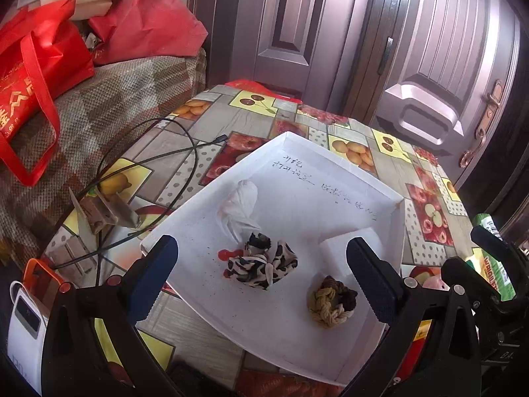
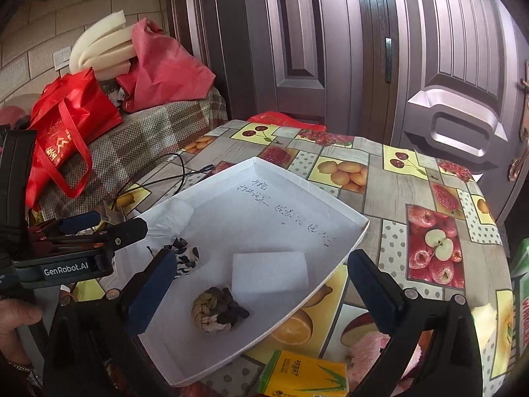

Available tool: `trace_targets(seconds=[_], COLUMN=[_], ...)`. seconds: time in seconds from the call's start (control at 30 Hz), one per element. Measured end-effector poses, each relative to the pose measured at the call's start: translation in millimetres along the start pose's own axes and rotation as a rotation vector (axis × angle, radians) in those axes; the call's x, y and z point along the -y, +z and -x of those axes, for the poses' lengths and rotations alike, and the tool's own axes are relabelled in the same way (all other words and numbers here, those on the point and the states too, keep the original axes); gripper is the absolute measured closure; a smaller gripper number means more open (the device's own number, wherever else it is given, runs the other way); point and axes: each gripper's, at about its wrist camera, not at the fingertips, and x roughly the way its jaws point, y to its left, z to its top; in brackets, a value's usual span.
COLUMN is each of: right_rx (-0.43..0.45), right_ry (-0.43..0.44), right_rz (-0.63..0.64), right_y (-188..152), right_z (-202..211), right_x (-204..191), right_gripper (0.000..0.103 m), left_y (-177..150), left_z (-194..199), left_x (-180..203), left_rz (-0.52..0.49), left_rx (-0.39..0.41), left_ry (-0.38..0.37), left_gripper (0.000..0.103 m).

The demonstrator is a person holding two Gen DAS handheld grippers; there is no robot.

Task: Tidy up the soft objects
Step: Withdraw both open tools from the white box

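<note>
Partly hidden patterned scrunchie [image 2: 185, 258] behind hand-held gripper [image 2: 261, 284]

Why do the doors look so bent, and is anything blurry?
Left wrist view: fisheye lens bows the door and darkens the corners; the white tray stays sharp. Right wrist view: same curving; daylight is soft, with pale glare on the door panel.

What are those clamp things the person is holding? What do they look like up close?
Each is a black plastic handheld tool with two broad fingers faced in dark blue, dimpled pads, silver rivets at the finger bases. The left gripper carries white "GenRobot.AI" lettering on its side. The hand holding it wears a thin chain bracelet.
</note>
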Motion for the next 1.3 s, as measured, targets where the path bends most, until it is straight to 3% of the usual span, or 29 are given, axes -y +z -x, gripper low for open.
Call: trace_targets(seconds=[0.13,0.27,0.37,0.5,0.63,0.73,0.87,1.3], right_rx=[0.037,0.011,-0.087,-0.278,-0.379,-0.353,-0.319,-0.311], right_ry=[-0.08,-0.247,-0.358,-0.429,-0.455,-0.46,-0.443,-0.434], right_rz=[-0.063,-0.212,-0.361,-0.433,-0.387,-0.335,-0.323,-0.334], right_y=[-29.6,-78.2,-126.6,-177.2,-190.6,-187.6,-183.5,-183.3], right_z=[46.9,92.5,113.5,107.3,78.4,61.7,50.5,48.5], right_x=[30.0,85.3,129.0,156.4,149.4,136.8,131.0,131.7], right_gripper=[0.0,0.0,0.0,0.0,0.0,0.0,0.0,0.0], left_y=[-29.0,-65.2,-98.1,-137.8,-159.2,-167.8,-172.3,-165.6], left_z=[21.7,35.9,42.9,31.4,12.0,-2.8,-7.3,-21.9], left_x=[23.6,54.1,83.8,118.8,138.6,147.6,157.5,159.7], left_rz=[-0.041,-0.134,-0.276,-0.432,-0.492,-0.51,-0.55,-0.525], left_rx=[0.013,-0.011,-0.049,-0.188,-0.269,-0.293,-0.262,-0.236], left_ry=[-0.105,-0.213,-0.288,-0.375,-0.361,-0.334,-0.309,-0.261], left_gripper=[0.0,0.0,0.0,0.0,0.0,0.0,0.0,0.0])
